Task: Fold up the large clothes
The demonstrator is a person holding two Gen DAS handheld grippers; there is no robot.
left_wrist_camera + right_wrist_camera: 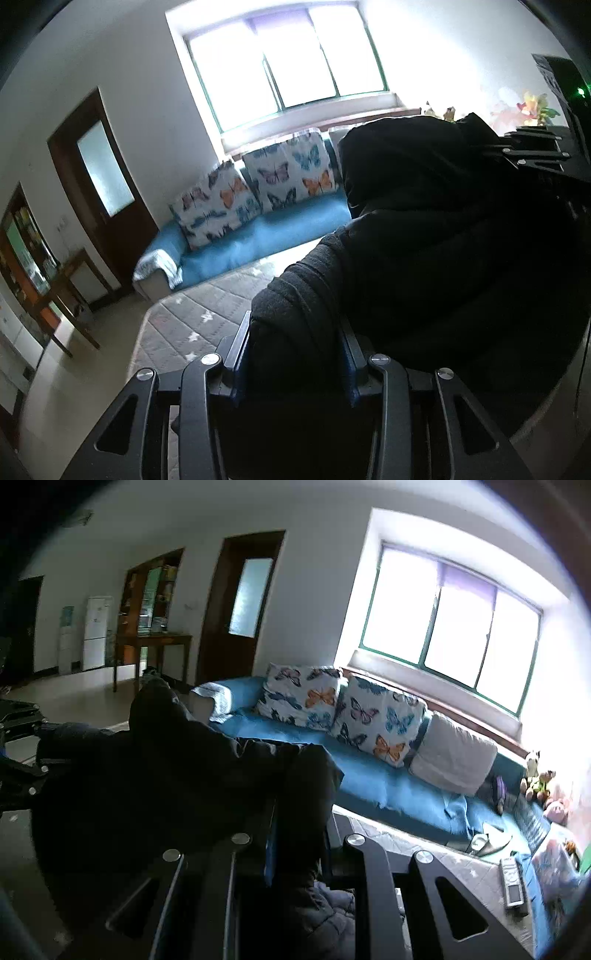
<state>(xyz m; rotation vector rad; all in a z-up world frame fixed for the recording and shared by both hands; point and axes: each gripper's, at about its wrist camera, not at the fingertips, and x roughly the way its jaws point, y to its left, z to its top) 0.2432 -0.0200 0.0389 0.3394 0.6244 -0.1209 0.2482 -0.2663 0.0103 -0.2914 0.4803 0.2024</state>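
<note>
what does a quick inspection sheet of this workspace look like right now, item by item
surface: grey quilted mat with white stars, partly covered by the garment
job's things: black padded jacket, bunched and lifted off the mat between both grippers
clutter: remote control on the sofa edge; soft toys by the window sill
grippers: left gripper shut on the jacket's ribbed cuff; right gripper shut on a jacket fold
cables: nothing seen
surroundings: blue sofa, butterfly cushions, bright window, dark wooden door
</note>
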